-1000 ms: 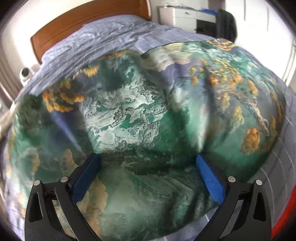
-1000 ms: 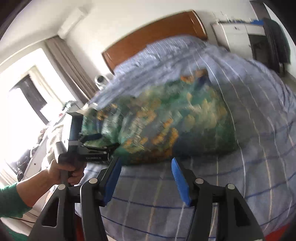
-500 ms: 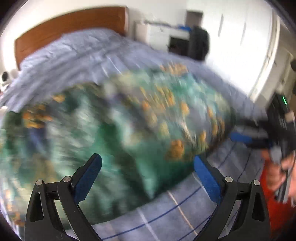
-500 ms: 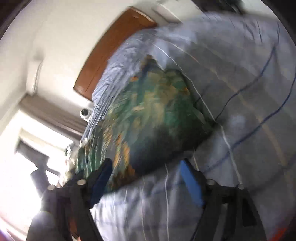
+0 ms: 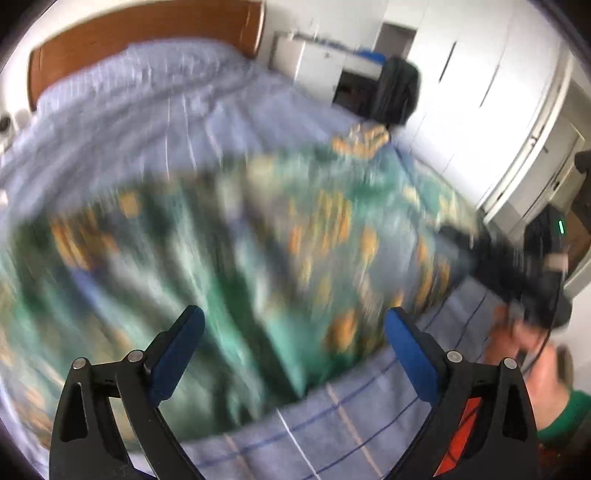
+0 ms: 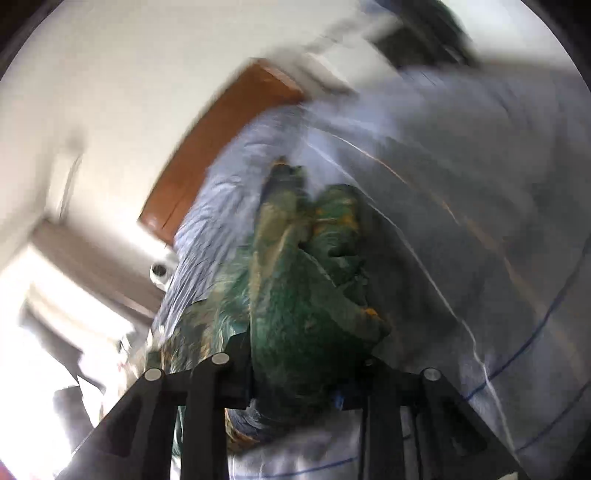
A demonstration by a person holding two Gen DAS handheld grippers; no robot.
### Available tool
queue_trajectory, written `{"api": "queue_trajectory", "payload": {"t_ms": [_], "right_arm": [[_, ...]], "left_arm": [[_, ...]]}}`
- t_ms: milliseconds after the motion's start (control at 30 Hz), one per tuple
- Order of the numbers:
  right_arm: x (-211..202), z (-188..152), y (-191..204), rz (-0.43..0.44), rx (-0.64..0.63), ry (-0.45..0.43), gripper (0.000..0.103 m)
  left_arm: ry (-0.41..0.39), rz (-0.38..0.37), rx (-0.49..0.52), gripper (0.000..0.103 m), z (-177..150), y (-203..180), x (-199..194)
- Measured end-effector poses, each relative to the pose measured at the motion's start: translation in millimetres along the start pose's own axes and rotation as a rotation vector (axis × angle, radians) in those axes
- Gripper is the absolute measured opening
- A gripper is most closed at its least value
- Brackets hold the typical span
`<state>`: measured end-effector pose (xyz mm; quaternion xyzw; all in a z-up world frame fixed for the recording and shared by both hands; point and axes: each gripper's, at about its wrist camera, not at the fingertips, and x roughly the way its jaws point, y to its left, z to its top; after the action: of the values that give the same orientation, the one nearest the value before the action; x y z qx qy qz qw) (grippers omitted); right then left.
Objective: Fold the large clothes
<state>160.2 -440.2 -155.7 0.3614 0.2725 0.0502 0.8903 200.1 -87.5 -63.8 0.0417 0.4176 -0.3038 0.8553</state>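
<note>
Green printed garment [image 6: 306, 295] bunched between just-closed right tool [image 6: 295, 384]; left tool [image 5: 291, 328] wide, empty.

- A home bedroom.
- A bed [image 5: 155, 122] under a pale blue checked cover fills the middle.
- A wooden headboard [image 5: 140, 33] stands at eleven o'clock.
- White wardrobe doors [image 5: 476, 85] line the wall at two o'clock.
- A white dresser [image 5: 314, 62] sits at twelve o'clock.

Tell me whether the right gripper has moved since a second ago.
Yes. The right gripper went from the bare bedsheet onto the green garment, jaws closing on it.
</note>
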Motion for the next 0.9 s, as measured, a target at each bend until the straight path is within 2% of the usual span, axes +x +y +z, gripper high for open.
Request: {"api": "queue_trajectory", "payload": {"t_ms": [67,133,200,267,400,500,533,567,600,633,667,733,767,800,900], "right_arm": [[-10.7,1.1,33.5,0.017,-0.139,-0.022,0.030],[-18.3,-4.4,77.5,0.034,-0.318,-0.042,0.030],[-22.0,-18.2,117.5,0.049,-0.482,-0.054,0.030],[-21.7,-36.0,148.1,0.048,-0.624,-0.060,0.030],[-14.2,-77.7,193.9,0.039,-0.893,-0.059,0.030],[-9.9,-111.0,217.2,0.041,-1.073,-0.064,0.030],[-4.4,-114.6,221.7,0.042,-1.103,-0.062,0.030],[-2.2,-118.2,222.7,0.044,-1.118,-0.058,0.030],[-1.4,-118.9,222.6,0.046,-1.114,-0.050,0.030],[0.7,-115.7,218.6,0.039,-1.100,-0.039,0.035],[1.7,-110.2,214.9,0.045,-1.062,-0.012,0.047],[-8.9,-99.2,210.9,0.118,-0.974,0.023,0.059],[-16.6,-88.7,202.4,0.197,-0.890,0.065,0.059],[-20.6,-79.5,192.8,0.235,-0.827,0.090,0.059],[-24.3,-55.6,167.8,0.209,-0.711,0.124,0.059]], "left_arm": [[-0.032,-0.017,0.038,0.099,32.5,-10.0,-20.0],[-0.012,-0.063,0.061,0.100,66.7,-21.6,-31.6],[0.061,-0.112,0.081,0.100,98.1,-32.6,-29.7],[0.120,-0.129,0.100,0.100,115.2,-37.4,-20.3],[0.224,-0.050,0.149,0.100,127.1,-38.5,4.6],[0.313,0.096,0.196,0.098,115.5,-37.2,29.6],[0.326,0.137,0.201,0.076,110.7,-34.0,31.4],[0.341,0.177,0.195,0.059,107.4,-29.6,33.4],[0.350,0.174,0.174,0.041,105.5,-23.4,32.8],[0.343,0.157,0.153,0.035,106.6,-17.6,27.9],[0.331,0.139,0.131,0.035,108.7,-8.0,20.5],[0.312,0.132,0.110,0.034,109.3,12.7,6.7],[0.302,0.121,0.090,0.034,108.5,27.9,-1.9],[0.292,0.110,0.063,0.034,108.0,44.9,-9.9],[0.256,0.090,-0.027,0.035,97.3,106.4,-31.3]]}}
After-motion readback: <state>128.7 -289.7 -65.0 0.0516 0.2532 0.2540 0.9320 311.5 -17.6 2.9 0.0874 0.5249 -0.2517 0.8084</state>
